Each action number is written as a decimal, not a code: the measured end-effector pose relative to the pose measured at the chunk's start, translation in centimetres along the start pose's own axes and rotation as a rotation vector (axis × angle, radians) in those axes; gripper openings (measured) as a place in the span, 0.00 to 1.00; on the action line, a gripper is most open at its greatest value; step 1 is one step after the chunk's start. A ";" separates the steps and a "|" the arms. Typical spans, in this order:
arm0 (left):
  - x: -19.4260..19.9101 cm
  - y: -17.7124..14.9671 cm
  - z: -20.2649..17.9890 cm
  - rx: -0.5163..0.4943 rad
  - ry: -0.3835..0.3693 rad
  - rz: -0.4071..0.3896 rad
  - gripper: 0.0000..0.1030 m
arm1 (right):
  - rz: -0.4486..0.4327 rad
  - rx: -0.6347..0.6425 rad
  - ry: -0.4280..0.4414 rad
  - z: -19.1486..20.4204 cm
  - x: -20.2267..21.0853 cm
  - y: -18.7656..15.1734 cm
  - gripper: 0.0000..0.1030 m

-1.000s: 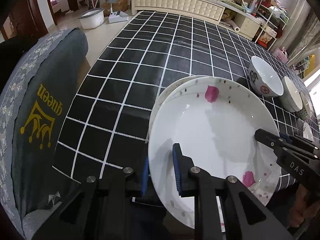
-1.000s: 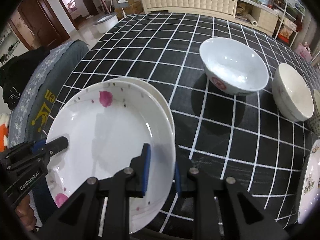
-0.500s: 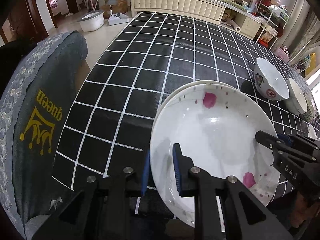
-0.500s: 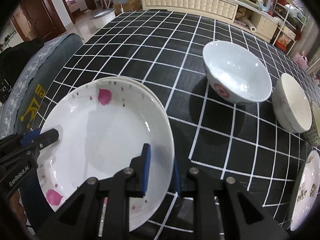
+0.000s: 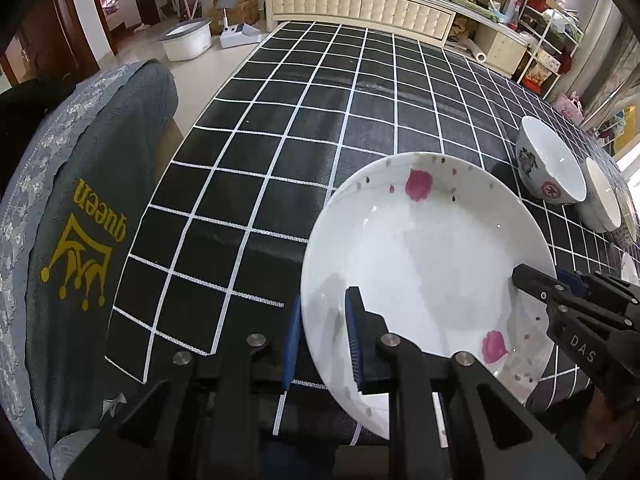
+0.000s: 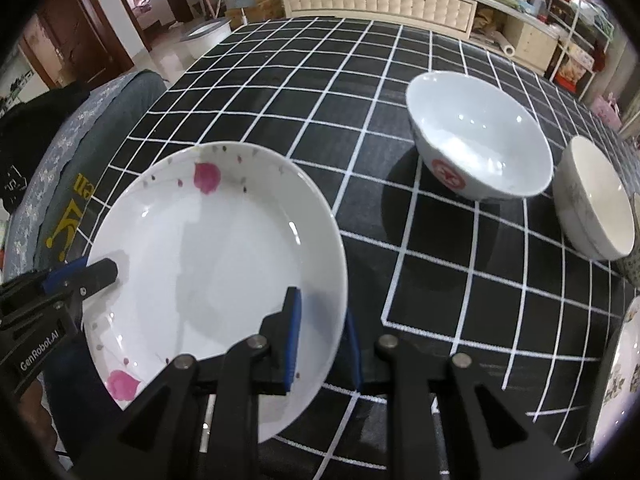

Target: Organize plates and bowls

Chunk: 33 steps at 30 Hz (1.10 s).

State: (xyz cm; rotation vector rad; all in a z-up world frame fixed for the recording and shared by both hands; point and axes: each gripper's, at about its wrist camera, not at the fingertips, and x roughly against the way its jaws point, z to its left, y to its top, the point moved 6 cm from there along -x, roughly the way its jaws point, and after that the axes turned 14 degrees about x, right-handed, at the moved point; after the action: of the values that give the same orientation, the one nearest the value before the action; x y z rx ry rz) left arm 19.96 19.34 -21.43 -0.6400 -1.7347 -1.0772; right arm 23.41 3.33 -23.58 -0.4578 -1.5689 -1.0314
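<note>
Patterned plate [image 6: 624, 376] only at right wrist

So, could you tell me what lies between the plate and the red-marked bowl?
Only bare checked cloth between plate and bowl, clearest in the right wrist view.

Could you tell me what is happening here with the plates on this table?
A person is holding one white plate with pink petals with a claw in each hand. The left claw is clamped on its left rim, and the right claw on its right rim. The plate hangs over the near edge of the checked tablecloth. Two bowls wait farther right: one with a red mark and a cream one.
</note>
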 end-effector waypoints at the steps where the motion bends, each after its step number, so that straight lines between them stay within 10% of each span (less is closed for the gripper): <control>1: 0.1 0.0 0.1 0.004 0.006 -0.001 0.20 | -0.003 -0.006 0.000 -0.1 0.1 -0.1 0.25; 9: 2.9 -0.2 0.0 0.035 0.008 -0.044 0.32 | -0.035 -0.049 0.008 -1.1 2.4 -0.7 0.26; 15: 5.3 -0.5 -2.3 -0.008 -0.032 -0.079 0.35 | -0.091 -0.059 -0.037 -2.3 5.5 -1.2 0.52; 33: 9.4 -4.0 -16.0 -0.225 -0.147 -0.133 0.35 | -0.207 -0.191 -0.160 -11.4 13.9 -6.0 0.62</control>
State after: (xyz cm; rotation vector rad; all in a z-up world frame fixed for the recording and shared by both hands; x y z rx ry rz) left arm 20.24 2.85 -11.95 -0.7676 -1.8165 -1.3612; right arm 21.63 -12.43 -13.22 -0.5275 -1.6927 -1.3385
